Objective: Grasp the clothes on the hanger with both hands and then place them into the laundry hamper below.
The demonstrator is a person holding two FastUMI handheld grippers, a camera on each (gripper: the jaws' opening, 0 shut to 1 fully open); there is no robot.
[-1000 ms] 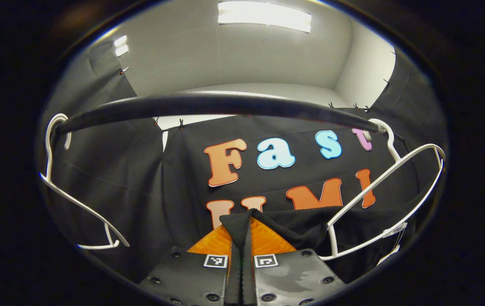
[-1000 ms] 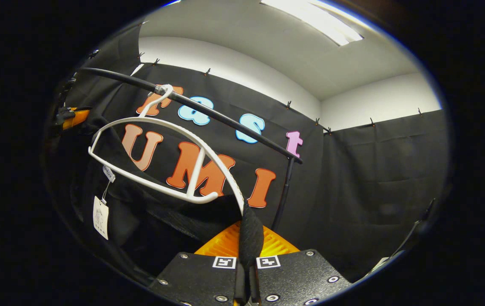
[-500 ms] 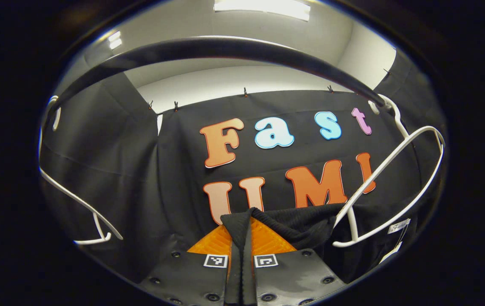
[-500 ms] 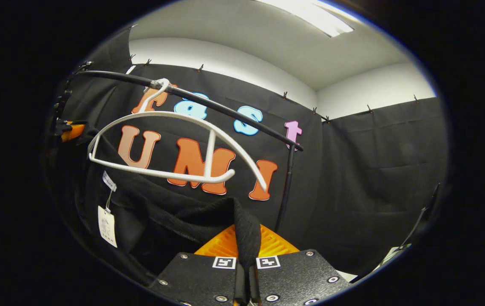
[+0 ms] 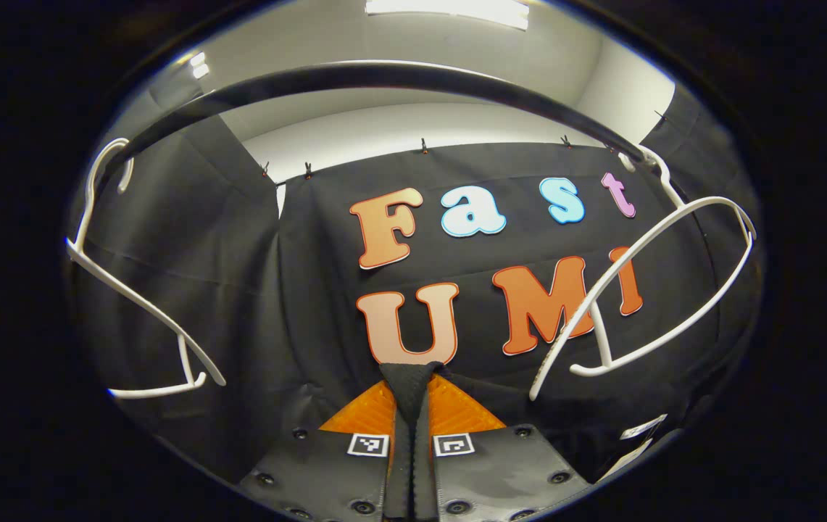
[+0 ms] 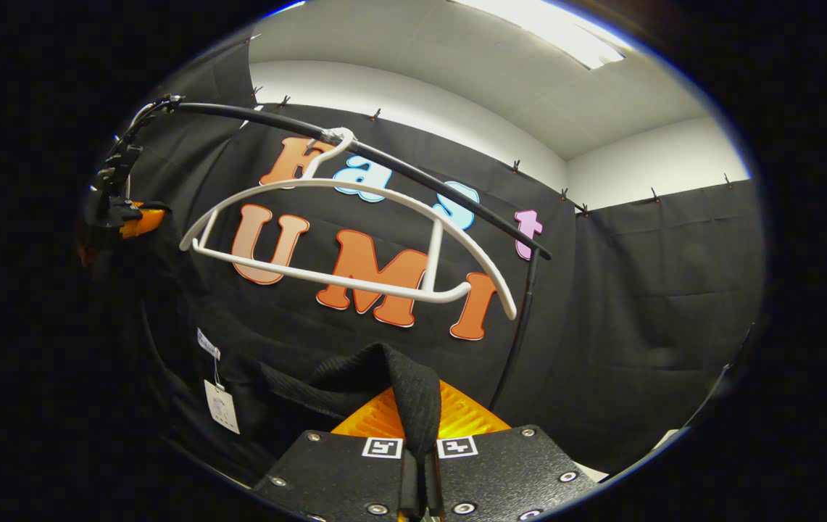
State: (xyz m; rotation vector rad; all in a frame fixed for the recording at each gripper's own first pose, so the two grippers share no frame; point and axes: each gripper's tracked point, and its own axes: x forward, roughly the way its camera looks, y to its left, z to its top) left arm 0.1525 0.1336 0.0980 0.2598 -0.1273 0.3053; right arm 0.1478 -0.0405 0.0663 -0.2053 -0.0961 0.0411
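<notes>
- Left claw [image 5: 413,406] clamped on a fold of the black garment [image 5: 413,377], pinched between both fingers.
- Right claw [image 6: 419,428] likewise clamped on the garment, a ridge of knit draped over the fingertips; paper tag [image 6: 222,406] dangling off to the side.
- White hanger [image 6: 355,239] hooked on the rail [image 6: 384,156], bare — garment hanging below it, clear of its arms, stretched between the two claws.
- A second bare hanger [image 5: 130,290] at the rail's other end.
- Hamper out of sight, presumably below.
- Step in hand, by judgement: lowering the freed garment toward the hamper.
- To do it well: keep both grips firm, bring both down evenly so the cloth stays spread and does not snag the hanger's lower bar; draw back from the rail first, then descend — release only once the bulk sits inside.
- Pose: both claws tilted upward, facing the back wall, side by side below the rail; left claw glimpsed at the far left edge of the right gripper view.
</notes>
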